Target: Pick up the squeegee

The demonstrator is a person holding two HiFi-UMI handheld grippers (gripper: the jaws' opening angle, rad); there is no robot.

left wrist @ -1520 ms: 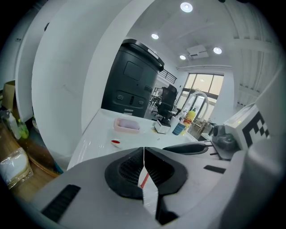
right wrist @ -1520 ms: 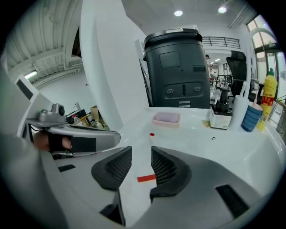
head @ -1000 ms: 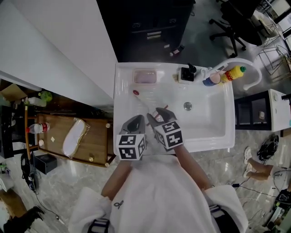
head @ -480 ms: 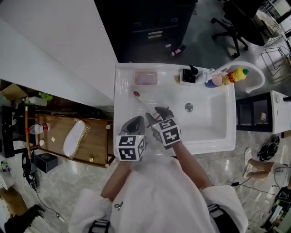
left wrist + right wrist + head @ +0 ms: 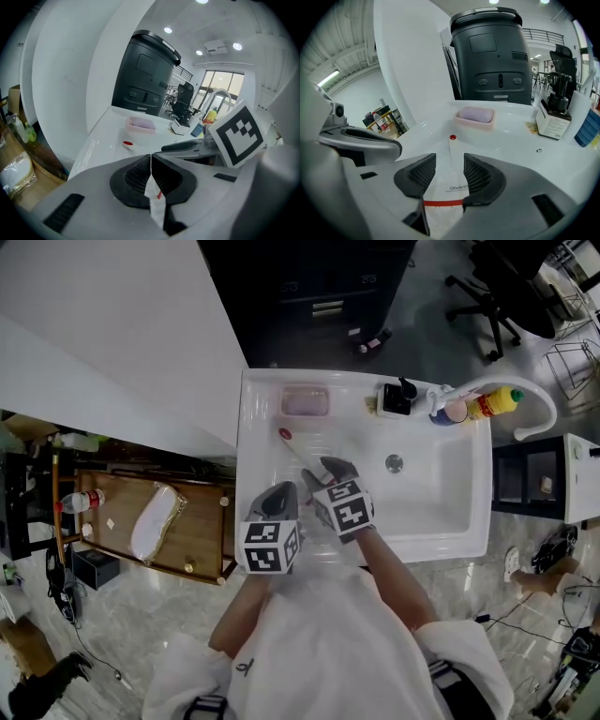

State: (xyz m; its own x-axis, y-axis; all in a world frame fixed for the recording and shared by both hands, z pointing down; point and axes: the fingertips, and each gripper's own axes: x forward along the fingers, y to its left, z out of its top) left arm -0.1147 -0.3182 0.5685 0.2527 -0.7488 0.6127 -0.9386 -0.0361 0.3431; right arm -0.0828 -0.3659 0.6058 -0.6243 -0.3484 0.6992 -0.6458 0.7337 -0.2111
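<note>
The grey two-jaw right gripper (image 5: 326, 476) with the square-marker cube has crept a little farther from the front rim of the white moulded sink (image 5: 422, 542) toward its back wall, following the white squeegee handle with the red tip (image 5: 294, 447). The whole sink now sits slightly right and lower in the head view.

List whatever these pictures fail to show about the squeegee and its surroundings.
Blade end of the squeegee: in the head view it is covered by the right gripper; in the right gripper view it is cut off behind the gripper's own body.
Label on the pump bottle: right gripper view, too small to read.
Basin of the sink: left gripper view, mostly blocked by the right gripper's marker cube.
</note>
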